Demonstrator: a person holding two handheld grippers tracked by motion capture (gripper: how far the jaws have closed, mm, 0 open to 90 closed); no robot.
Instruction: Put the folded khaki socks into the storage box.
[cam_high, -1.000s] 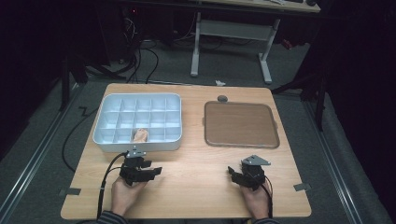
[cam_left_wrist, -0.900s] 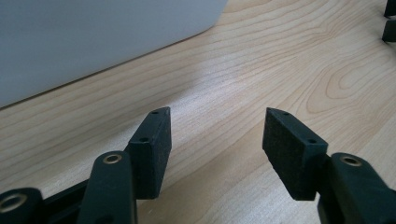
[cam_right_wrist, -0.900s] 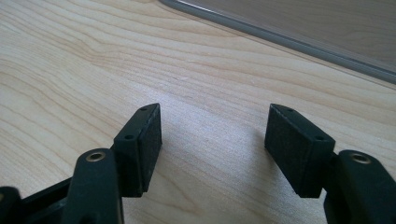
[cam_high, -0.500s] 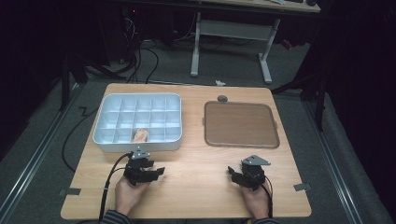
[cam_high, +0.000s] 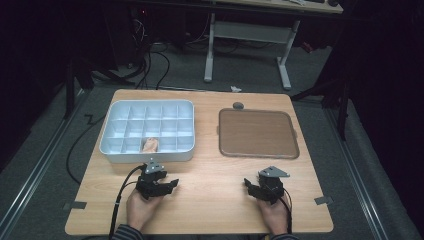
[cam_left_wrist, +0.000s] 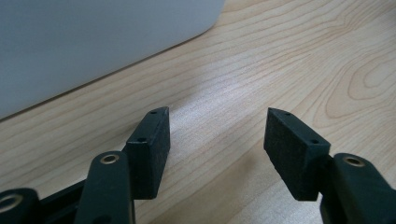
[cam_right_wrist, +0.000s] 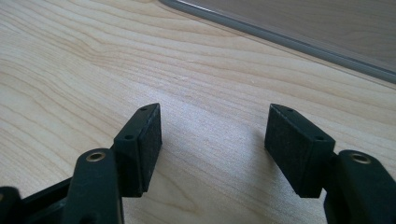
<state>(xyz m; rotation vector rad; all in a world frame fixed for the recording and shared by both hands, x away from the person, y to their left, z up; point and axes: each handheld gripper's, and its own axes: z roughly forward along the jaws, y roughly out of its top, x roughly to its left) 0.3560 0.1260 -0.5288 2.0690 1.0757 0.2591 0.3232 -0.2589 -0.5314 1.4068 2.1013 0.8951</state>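
My left gripper (cam_high: 161, 178) rests on the wooden table (cam_high: 210, 210), just in front of a white compartment tray (cam_high: 116, 150). Its jaws are open with only bare wood between them (cam_left_wrist: 217, 116), and the tray's white wall (cam_left_wrist: 93, 42) rises at the upper left of the left gripper view. A tan object (cam_high: 150, 145) lies in one of the tray's front compartments. My right gripper (cam_high: 257, 182) sits low on the table in front of a brown flat tray (cam_high: 257, 133). It is open and empty (cam_right_wrist: 215, 112), and the tray's rim (cam_right_wrist: 289, 42) runs across the top right.
A small dark round thing (cam_high: 238, 105) lies at the back of the table, behind the brown tray. A person's hands hold both grippers near the front edge. Cables trail from the left gripper over that edge. A desk frame (cam_high: 250, 45) stands on the floor beyond.
The left hand has shifted slightly to the right in front of the white tray. The right hand and its gripper have kept still.
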